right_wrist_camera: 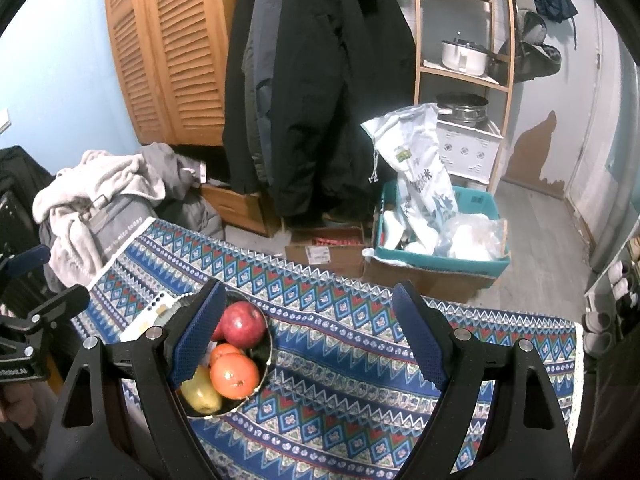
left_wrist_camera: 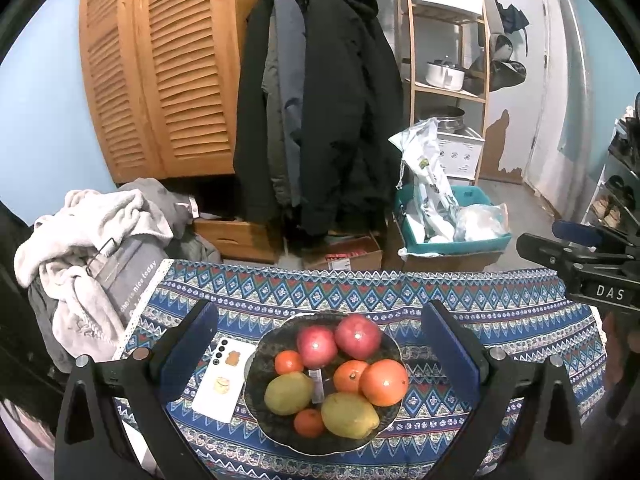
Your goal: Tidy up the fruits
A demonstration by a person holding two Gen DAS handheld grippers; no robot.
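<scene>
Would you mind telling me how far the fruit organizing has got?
Done: nothing visibly; all fruit sits piled in the dark round plate. In hand: nothing, as the left claw and right claw hover open and empty. Left: sorting the red apples, oranges and yellow-green pears.

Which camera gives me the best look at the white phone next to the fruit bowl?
The left wrist view: the white phone lies in full on the cloth, left of the fruit bowl. In the right wrist view only a sliver of it shows, behind the right gripper's left finger.
</scene>
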